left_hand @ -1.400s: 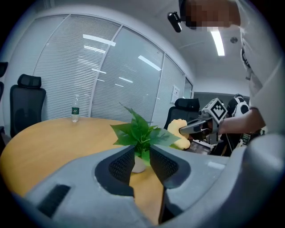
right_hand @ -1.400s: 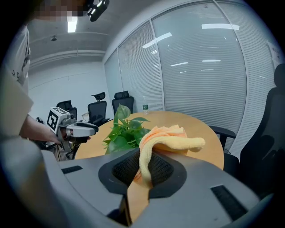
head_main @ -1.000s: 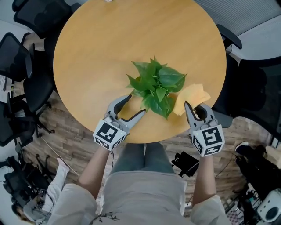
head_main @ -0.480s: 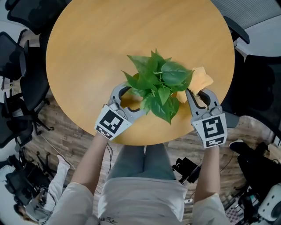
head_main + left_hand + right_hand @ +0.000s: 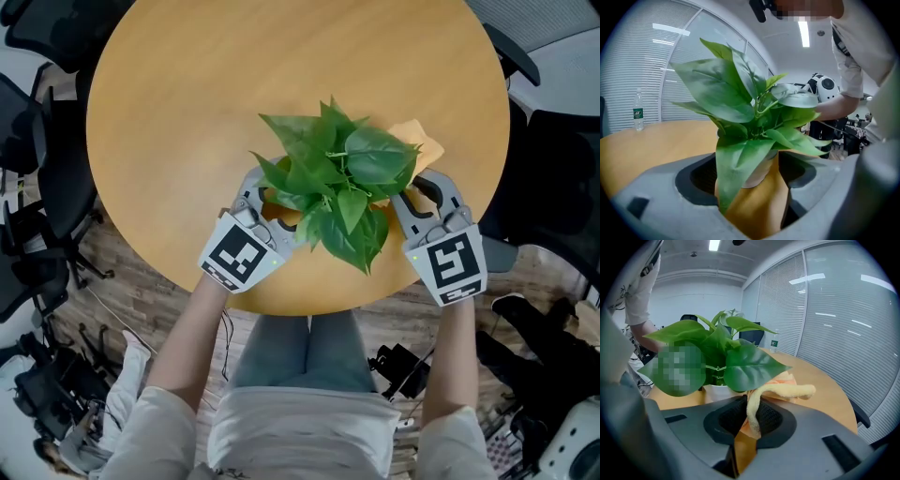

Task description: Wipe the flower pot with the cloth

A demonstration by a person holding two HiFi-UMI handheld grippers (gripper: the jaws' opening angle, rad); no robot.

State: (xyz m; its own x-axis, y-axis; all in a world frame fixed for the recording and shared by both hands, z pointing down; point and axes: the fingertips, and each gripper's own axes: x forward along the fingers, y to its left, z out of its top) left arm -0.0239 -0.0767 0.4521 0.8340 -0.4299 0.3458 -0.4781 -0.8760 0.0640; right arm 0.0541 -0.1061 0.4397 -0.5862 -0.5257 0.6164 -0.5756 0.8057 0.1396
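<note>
On table [image 5: 187,112]: L claw [image 5: 274,204], just widened, open round pot [image 5: 757,172]; R claw [image 5: 420,197] tight on cloth [image 5: 783,390].

Head view overhead; gripper views flank the plant [image 5: 333,183].

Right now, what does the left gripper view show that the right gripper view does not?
Only the left gripper view shows a water bottle on the table, and the white pot between the left gripper's jaws, which have just been opening. Only the right gripper view shows the cloth pinched in the right gripper. Both show the plant, its pot and the wooden table.
</note>
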